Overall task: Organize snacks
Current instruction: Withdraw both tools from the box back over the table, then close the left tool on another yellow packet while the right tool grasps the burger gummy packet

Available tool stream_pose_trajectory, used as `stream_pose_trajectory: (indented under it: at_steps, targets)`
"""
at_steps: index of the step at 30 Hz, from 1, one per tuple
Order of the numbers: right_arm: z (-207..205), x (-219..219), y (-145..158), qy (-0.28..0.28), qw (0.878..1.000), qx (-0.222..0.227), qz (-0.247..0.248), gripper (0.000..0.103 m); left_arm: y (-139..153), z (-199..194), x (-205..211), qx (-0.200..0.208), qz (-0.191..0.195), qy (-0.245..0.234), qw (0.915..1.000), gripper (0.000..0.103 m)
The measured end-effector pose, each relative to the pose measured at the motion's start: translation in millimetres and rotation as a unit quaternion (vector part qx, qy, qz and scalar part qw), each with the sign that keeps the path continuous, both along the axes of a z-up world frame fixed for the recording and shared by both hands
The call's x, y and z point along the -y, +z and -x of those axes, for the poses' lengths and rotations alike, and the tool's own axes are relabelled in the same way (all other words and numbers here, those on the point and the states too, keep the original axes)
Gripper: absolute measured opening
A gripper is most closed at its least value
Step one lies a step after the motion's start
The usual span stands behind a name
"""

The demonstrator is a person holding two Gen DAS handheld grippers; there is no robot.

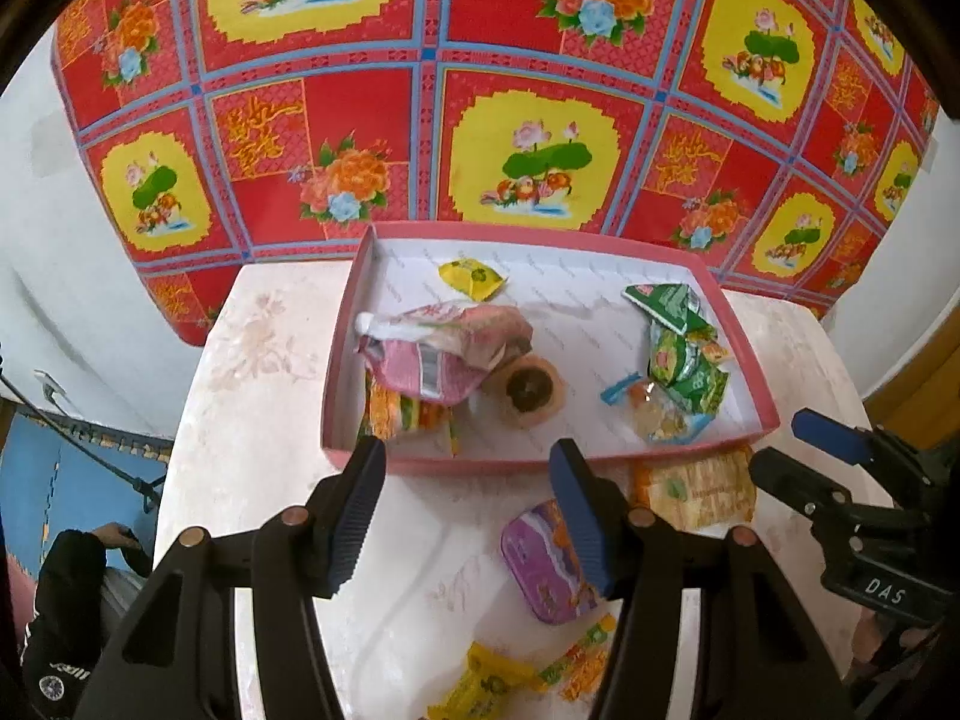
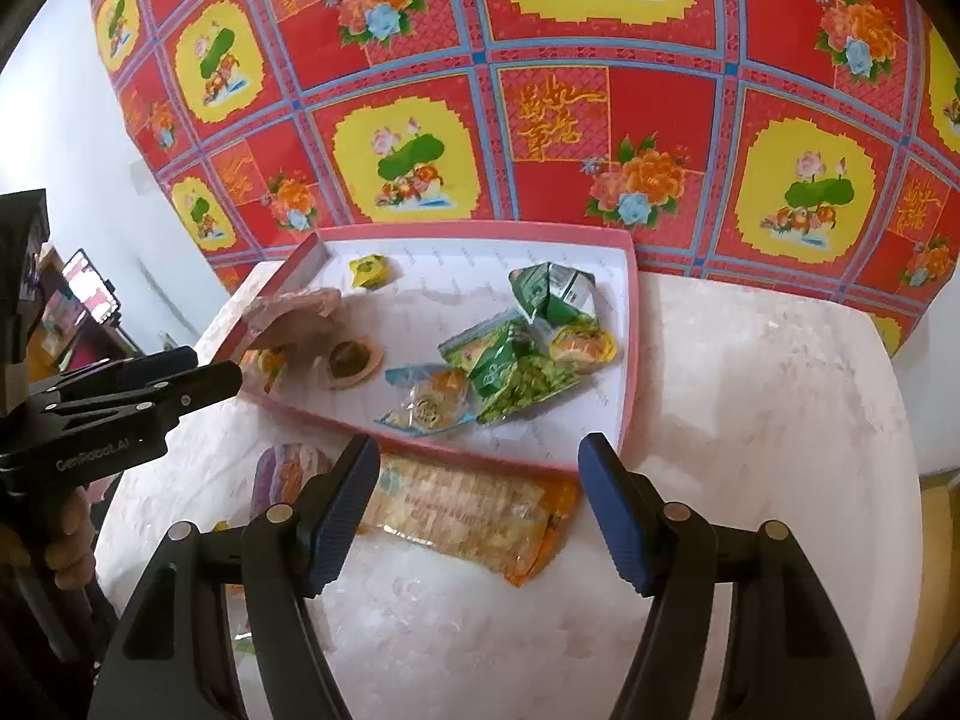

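Note:
A shallow pink-rimmed box point(image 1: 468, 467) point(image 2: 630, 360) on the white table holds several snacks: a pink bag point(image 1: 444, 348), a round pastry point(image 1: 531, 391) point(image 2: 351, 360), green packets point(image 1: 684, 348) point(image 2: 516, 360) and a small yellow packet point(image 1: 471, 279) point(image 2: 369, 270). My left gripper point(image 1: 468, 516) is open and empty, just before the box's near wall, above a purple packet point(image 1: 540, 564). My right gripper point(image 2: 480, 510) is open and empty over a long orange packet point(image 2: 480, 510) point(image 1: 696, 492) lying against the box's near wall.
Yellow and orange packets point(image 1: 528, 678) lie on the table near the left gripper. The table point(image 2: 750, 420) has bare surface right of the box. A red floral cloth point(image 1: 480, 90) hangs behind. A phone on a stand point(image 2: 90, 288) is at far left.

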State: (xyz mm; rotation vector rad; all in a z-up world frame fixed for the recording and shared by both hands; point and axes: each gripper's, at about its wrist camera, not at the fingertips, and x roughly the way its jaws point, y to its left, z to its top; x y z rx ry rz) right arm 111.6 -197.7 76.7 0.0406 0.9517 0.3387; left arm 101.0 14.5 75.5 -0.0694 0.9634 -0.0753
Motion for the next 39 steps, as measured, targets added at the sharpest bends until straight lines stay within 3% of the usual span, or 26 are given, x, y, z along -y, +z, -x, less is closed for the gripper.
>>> stream_pose_trajectory:
  at_steps: [12,23,39]
  targets:
    - [18,7,-3,-0.001,1.000,-0.021,0.003,0.070,-1,20,4,-0.009,-0.006,0.005,0.9999,0.060]
    - [34,16,-15,-0.006,0.999,-0.043,0.007,0.070,-20,38,4,-0.028,-0.011,0.006,0.9995,0.060]
    - [52,2,-25,0.003,0.998,-0.058,0.001,0.070,-34,66,-15,-0.052,-0.007,0.019,0.9985,0.060]
